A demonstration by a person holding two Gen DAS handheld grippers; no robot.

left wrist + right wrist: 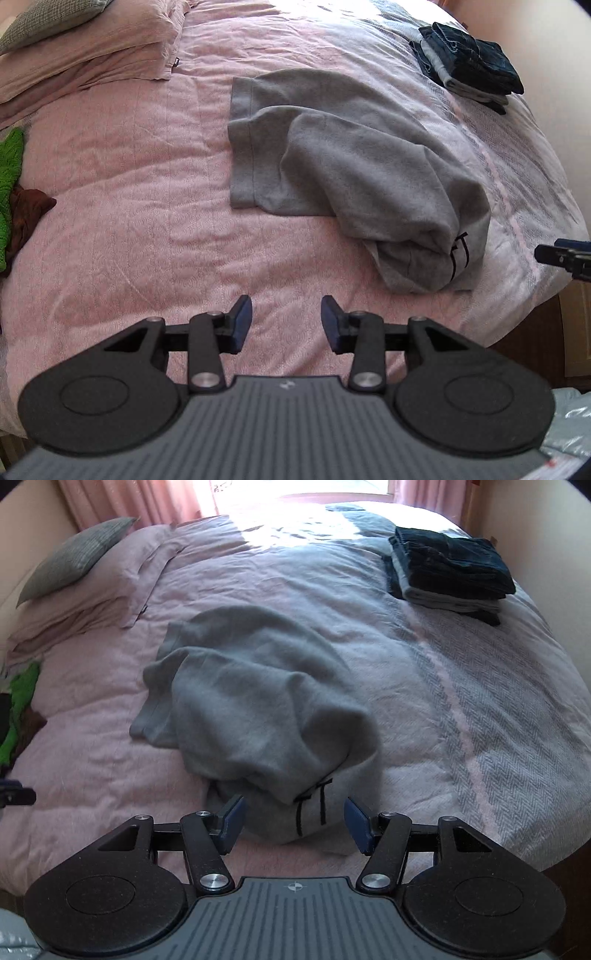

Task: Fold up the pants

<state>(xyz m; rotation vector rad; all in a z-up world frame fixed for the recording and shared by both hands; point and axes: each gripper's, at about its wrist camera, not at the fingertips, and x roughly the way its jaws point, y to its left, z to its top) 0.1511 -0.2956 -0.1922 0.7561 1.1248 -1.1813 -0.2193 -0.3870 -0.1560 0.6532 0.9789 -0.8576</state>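
Observation:
Grey sweatpants point(351, 162) point(255, 709) lie loosely folded on the pink bed cover, one end doubled over with a black printed mark showing near the front. My left gripper point(287, 323) hovers open over bare cover, left of and nearer than the pants. My right gripper point(293, 821) is open just in front of the pants' near folded end, fingers spread either side of it, nothing held. The right gripper's tip point(561, 256) shows at the right edge of the left wrist view.
A stack of folded dark clothes point(469, 62) point(448, 572) sits at the far right of the bed point(122, 229). Pink pillows point(85, 51) and a grey cushion point(74, 557) lie far left. Green and brown garments point(13, 192) lie at the left edge. The bed's edge drops off at right.

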